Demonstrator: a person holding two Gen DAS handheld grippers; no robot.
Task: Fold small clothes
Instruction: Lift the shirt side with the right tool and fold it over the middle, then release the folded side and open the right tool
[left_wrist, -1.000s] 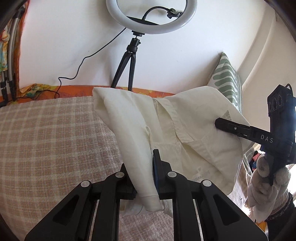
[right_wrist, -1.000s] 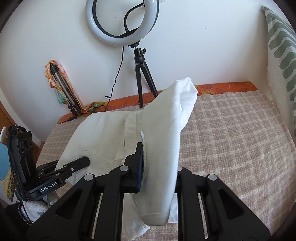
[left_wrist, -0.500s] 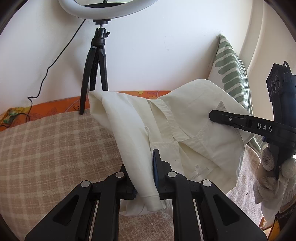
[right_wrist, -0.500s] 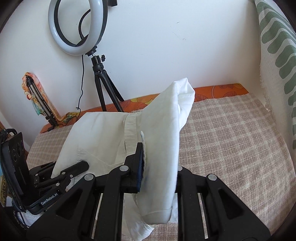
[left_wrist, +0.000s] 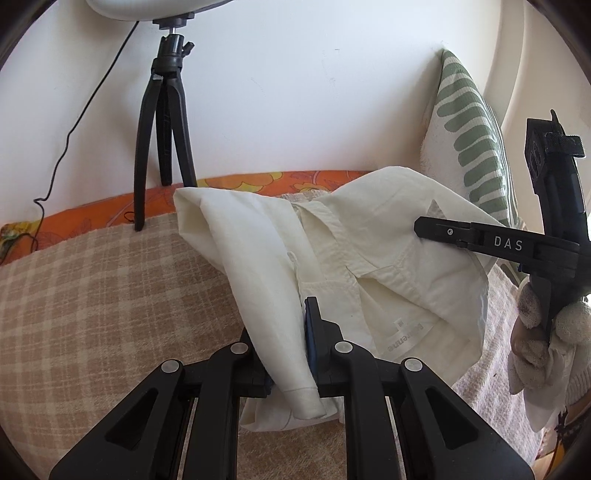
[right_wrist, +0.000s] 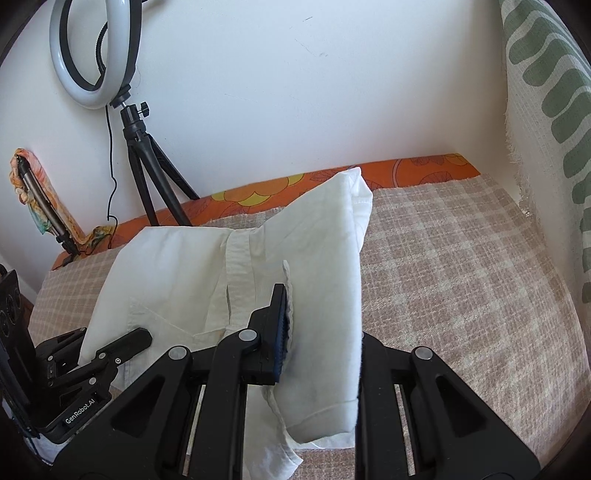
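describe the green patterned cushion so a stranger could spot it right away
Start at the bed with the beige checked cover, pushed against the white wall. At the cover's right end, a cushion stands upright against the side wall, beyond the white shirt. It is the only thing with rows of green leaf-like blobs on off-white fabric.

A home bedroom: a bed under a checked cover (right_wrist: 461, 266) and orange floral sheet (right_wrist: 424, 166), a leaf-print cushion (left_wrist: 476, 147) against white wall, 1 ring light (right_wrist: 92, 55) on a tripod (left_wrist: 162, 140).
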